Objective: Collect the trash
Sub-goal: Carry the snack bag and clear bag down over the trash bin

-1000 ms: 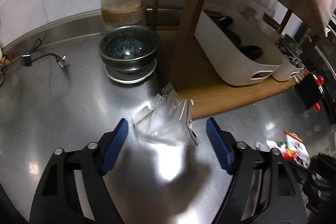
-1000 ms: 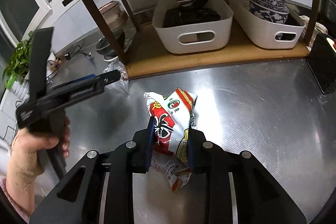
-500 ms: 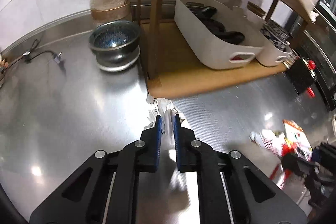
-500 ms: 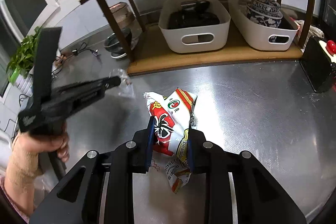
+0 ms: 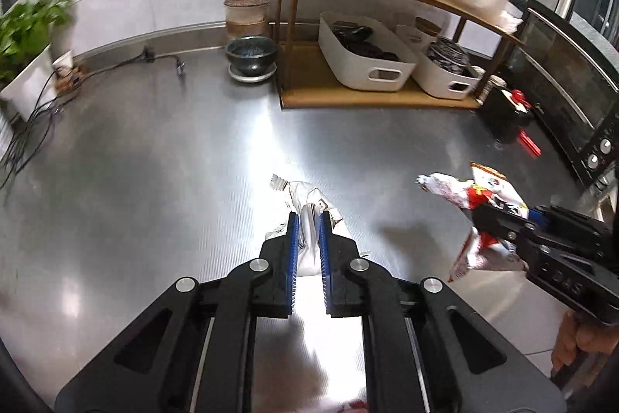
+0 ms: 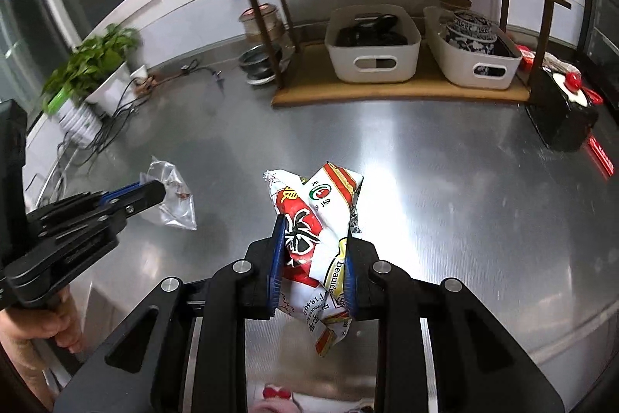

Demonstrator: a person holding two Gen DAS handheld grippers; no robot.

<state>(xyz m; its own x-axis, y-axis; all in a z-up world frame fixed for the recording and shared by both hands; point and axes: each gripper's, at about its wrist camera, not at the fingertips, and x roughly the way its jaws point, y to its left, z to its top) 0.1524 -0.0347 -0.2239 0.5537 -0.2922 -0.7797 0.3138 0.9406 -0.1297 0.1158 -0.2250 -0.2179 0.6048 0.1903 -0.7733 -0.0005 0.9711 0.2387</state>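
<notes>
The left tool [image 5: 307,231], wide open around the clear plastic bag [image 5: 309,204] a second ago, now pinches it above the tabletop [image 5: 154,161]. The right tool [image 6: 311,250] still clamps the red-and-white snack wrapper [image 6: 321,211], lettered "beau…". Both have pulled back from the shelf [image 6: 387,91], where white bins [image 6: 371,45] hold dark items and patterned bowls [image 6: 470,26].

Brushed glossy metal counter [image 5: 154,161], crinkly clear plastic bag [image 6: 170,196], wooden shelf [image 6: 387,91]
</notes>
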